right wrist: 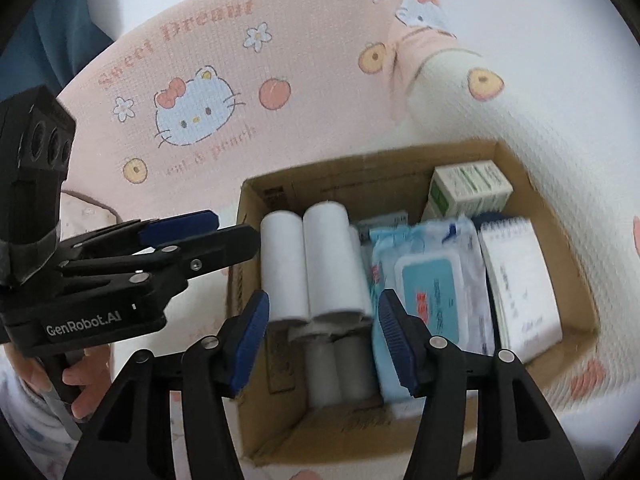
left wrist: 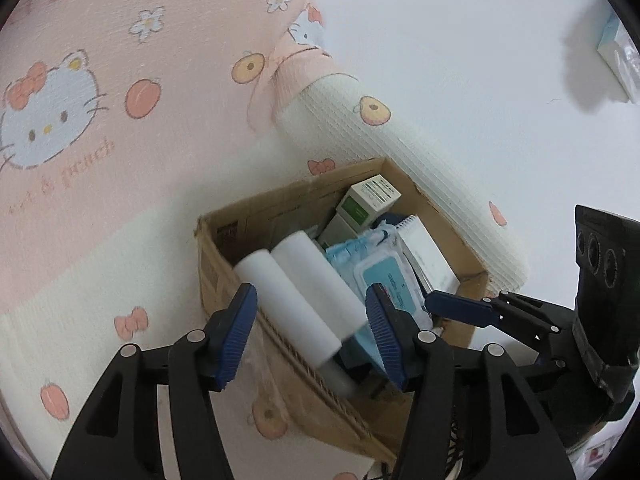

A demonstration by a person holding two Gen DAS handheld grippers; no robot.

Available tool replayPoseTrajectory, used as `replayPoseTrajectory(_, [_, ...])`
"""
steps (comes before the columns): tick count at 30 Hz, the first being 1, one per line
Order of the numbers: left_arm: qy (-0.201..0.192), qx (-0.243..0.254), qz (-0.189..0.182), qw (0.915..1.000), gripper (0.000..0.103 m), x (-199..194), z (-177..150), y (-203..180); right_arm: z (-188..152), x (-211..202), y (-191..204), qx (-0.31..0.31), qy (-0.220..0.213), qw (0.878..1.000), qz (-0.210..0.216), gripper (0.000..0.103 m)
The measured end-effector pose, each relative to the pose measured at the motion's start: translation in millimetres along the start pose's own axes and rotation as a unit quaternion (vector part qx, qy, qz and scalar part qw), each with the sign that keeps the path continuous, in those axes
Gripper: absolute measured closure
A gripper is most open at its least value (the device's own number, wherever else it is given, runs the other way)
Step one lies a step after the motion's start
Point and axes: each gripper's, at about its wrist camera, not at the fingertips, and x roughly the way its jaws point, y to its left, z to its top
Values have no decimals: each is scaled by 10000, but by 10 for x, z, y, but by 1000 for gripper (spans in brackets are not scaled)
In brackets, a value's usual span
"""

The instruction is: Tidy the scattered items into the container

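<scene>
A cardboard box (left wrist: 224, 276) (right wrist: 256, 200) stands on a pink and cream Hello Kitty blanket. In it lie two white rolls (left wrist: 304, 300) (right wrist: 316, 264), a blue wet-wipe pack (left wrist: 384, 276) (right wrist: 428, 280), a green and white carton (left wrist: 368, 200) (right wrist: 468, 188) and a white notepad (left wrist: 424, 252) (right wrist: 520, 280). My left gripper (left wrist: 312, 336) is open above the box's near wall, its jaws on either side of the rolls without touching them. My right gripper (right wrist: 324, 344) is open over the rolls. Each gripper shows in the other's view, the right one (left wrist: 464, 308) and the left one (right wrist: 188, 232).
A rolled edge of the blanket (left wrist: 400, 152) (right wrist: 520, 112) runs behind the box. A light blue pack (left wrist: 618, 60) lies on the white surface at far right. A hand (right wrist: 80, 384) holds the left gripper's handle.
</scene>
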Motion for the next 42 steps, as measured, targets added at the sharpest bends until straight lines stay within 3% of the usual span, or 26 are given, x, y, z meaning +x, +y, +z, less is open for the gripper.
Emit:
replayPoseTrajectory(6, [-89,135,148,9998,42,-221,-250,-84,-175,-211,118,267,1,9991,-324,48])
replayPoseTrajectory(13, [-293,776,557,9950,42,-602,-446,-345,-351,-596,456,-201,-400,9943,-964,45])
replayPoseTrajectory(17, [-165,562,485,9971,42,-746,-466,-267,-416,-780,602,-277,-610,9916,-1104,41])
replayPoseTrajectory(22, [223,613,1058,9922,41,-746,-547,-229,-495,-829,727,-357,-603,9871,-1441,40])
replayPoseTrajectory(30, [322,937,1177,9881,41,-780,-614,-316,-554,-739,792,-484,-402,9877,-1430,40])
replayPoseTrajectory(36, [297,1351,1569,9779,41,-744,-648,-415,-601,-758,782,-475,-391,9838,-1686,39])
replayPoseTrajectory(42, [371,1339,1523,9785,40,-719,-663,-421,-610,-749,804,-558,-383,9829,-1712,39])
